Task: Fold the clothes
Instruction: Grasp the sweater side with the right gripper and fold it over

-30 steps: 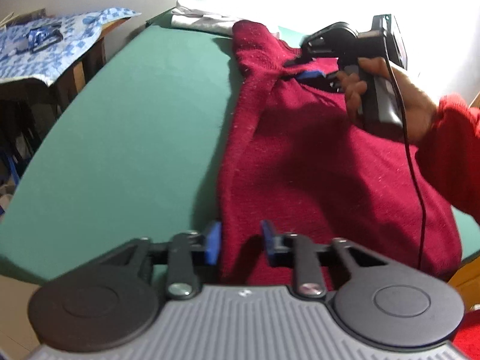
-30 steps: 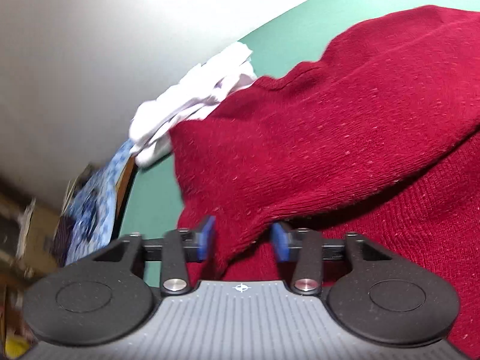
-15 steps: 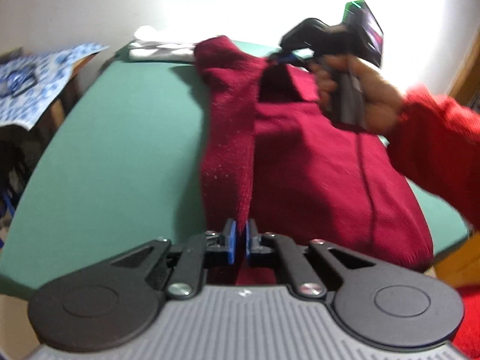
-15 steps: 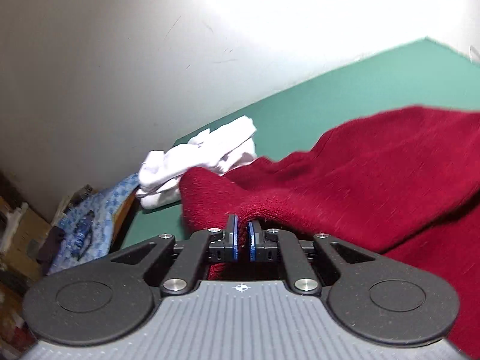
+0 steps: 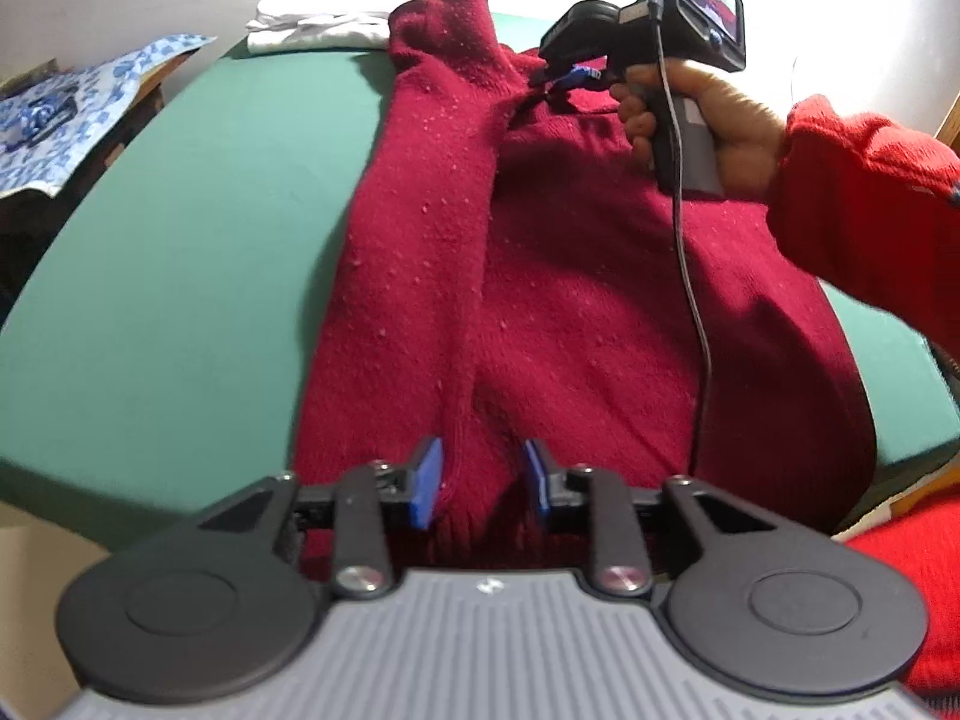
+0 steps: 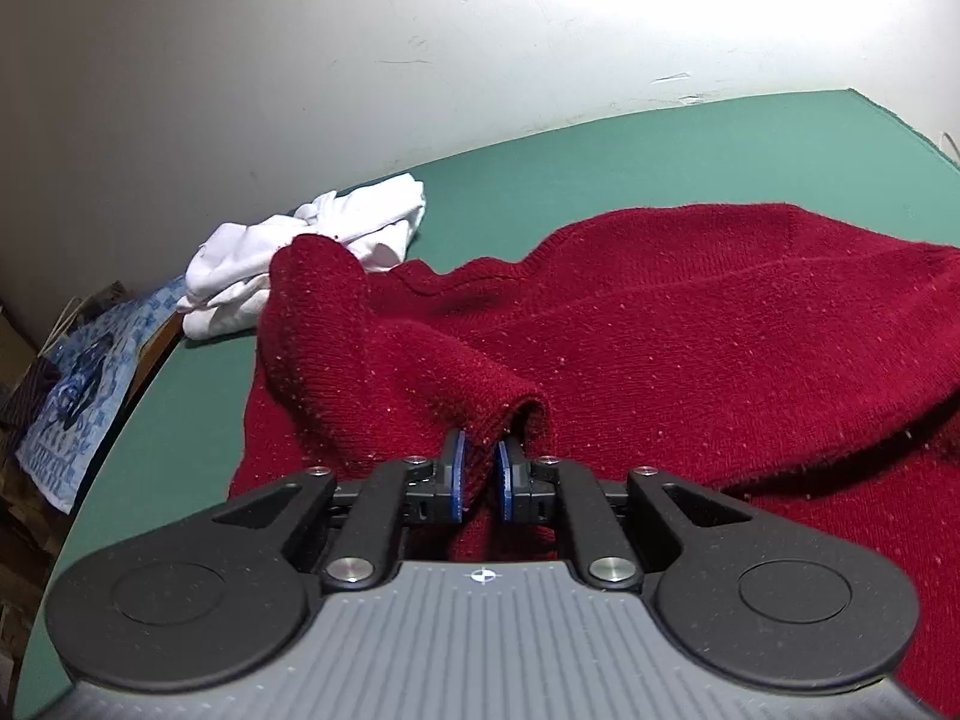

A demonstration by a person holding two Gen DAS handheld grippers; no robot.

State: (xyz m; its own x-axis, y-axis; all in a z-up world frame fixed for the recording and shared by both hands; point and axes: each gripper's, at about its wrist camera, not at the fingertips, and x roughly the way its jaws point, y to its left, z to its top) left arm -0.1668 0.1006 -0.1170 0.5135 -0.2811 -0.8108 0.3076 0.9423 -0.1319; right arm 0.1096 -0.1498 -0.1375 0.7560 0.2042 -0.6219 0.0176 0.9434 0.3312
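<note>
A dark red knitted sweater [image 5: 600,300] lies lengthwise on the green table [image 5: 180,270], its left side folded over onto the body. My left gripper [image 5: 482,480] is at the near hem; its jaws are opening, and the fold's edge stands between the blue pads without being pressed. At the far end my right gripper [image 5: 576,75] is held by a hand [image 5: 720,132] in a red sleeve. In the right wrist view that gripper [image 6: 480,474] has a raised fold of the sweater [image 6: 690,330] filling the narrow gap between its pads, and its jaws are starting to open.
A crumpled white garment [image 5: 312,27] lies at the table's far left corner, also seen as the white garment [image 6: 288,252] beside the sweater. A blue patterned cloth [image 5: 72,114] covers a lower stand left of the table. A pale wall runs behind the table [image 6: 660,144].
Both grippers closed on the sweater's left edge and carried it over onto the body. The left jaws have since spread apart again; the right jaws have widened only slightly.
</note>
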